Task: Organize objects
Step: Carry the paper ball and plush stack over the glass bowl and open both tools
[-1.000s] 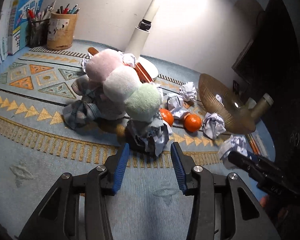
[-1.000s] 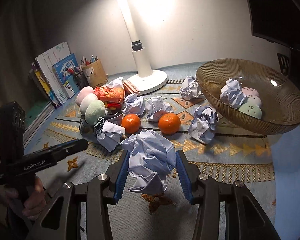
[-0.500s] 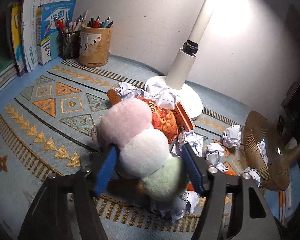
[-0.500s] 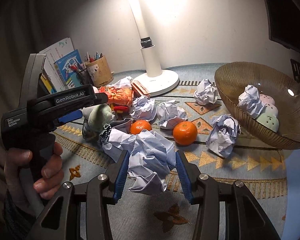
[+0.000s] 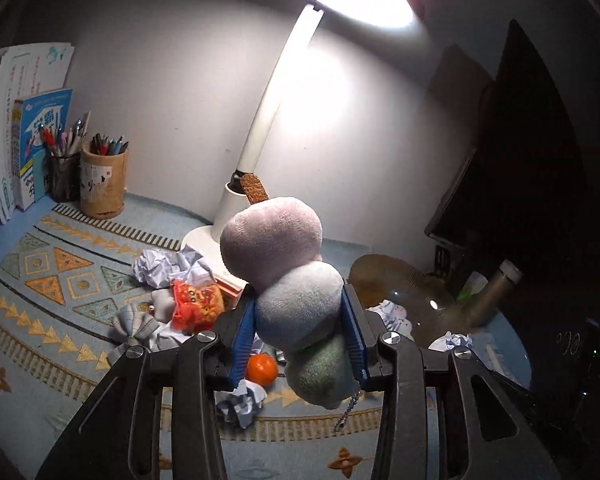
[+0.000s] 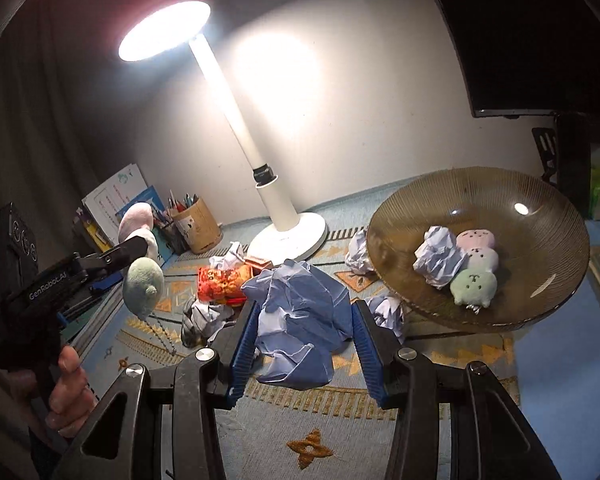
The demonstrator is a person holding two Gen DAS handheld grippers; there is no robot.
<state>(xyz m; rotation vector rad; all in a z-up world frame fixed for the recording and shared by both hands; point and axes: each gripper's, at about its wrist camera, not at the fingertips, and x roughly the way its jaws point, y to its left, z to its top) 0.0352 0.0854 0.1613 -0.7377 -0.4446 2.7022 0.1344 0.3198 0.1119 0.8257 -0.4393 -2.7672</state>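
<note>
The left gripper (image 5: 298, 332) has just been closing, and its blue pads now clamp the white middle ball of a three-ball plush skewer (image 5: 288, 292) — pink ball on top, green one below with a bead chain dangling. The toy hangs clear of the patterned mat (image 5: 60, 320). The right gripper (image 6: 304, 340) is clenched on a crumpled paper ball (image 6: 300, 320), also held off the mat. Beyond it to the right stands a ribbed amber bowl (image 6: 540, 240) holding another paper wad and a second plush skewer. Below the left jaws lie an orange (image 5: 262, 368), more paper wads and a red snack packet (image 5: 196, 308), near the base of the white desk lamp (image 6: 288, 232).
</note>
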